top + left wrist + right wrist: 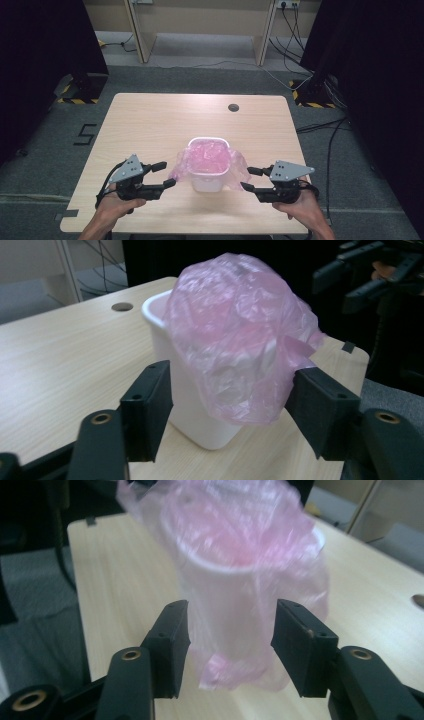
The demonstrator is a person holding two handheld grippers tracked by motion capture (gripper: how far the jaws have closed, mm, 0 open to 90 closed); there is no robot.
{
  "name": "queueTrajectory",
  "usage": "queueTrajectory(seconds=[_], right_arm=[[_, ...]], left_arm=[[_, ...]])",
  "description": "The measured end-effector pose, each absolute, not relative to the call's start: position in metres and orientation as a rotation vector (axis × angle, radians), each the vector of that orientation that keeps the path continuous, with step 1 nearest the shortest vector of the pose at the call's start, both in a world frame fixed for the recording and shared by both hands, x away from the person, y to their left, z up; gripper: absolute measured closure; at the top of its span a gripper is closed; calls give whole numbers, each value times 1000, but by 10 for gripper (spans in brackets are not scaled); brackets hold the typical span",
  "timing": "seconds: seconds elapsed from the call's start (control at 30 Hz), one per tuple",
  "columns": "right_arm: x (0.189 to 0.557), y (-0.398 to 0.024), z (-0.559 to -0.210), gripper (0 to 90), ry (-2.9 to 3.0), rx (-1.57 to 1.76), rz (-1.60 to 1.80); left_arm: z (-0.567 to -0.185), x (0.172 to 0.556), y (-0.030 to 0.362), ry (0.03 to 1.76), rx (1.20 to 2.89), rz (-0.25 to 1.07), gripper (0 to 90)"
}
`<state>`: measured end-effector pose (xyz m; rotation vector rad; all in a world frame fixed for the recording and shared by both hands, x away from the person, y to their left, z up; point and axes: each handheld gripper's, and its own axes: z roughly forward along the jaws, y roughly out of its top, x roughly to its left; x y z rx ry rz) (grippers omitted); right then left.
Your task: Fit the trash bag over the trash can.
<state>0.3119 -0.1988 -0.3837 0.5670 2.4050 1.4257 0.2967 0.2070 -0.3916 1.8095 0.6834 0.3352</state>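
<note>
My left gripper (169, 175) and right gripper (245, 178) both stand released, jaws apart and gripping nothing, flanking the white bin (206, 177) near the table's (150, 125) front edge. A pink bag (207, 154) lines it, draped over the rim (no label or print readable anywhere on it).

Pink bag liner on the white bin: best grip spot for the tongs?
Probably the loose pink bag skirt draped outside the white bin, one flap per side. Bring the left tongs and right tongs in level; both stand open beside it.
</note>
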Motion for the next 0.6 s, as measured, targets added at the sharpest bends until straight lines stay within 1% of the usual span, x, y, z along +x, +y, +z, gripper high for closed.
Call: queueTrajectory(seconds=[0.23,0.37,0.5,0.6], right_arm=[[324,-187,-380,480,2305,643,1389],[330,-179,-382,501,2300,647,1366],[331,-170,-384,530,2312,622,1319],[331,-166,-385,610,2323,591,1286]], left_arm=[[-372,285,195,606,1798,339,282],[-363,280,188,589,1780,340,275],[-367,293,179,637,1800,350,335],[-380,307,176,658,1834,358,480]])
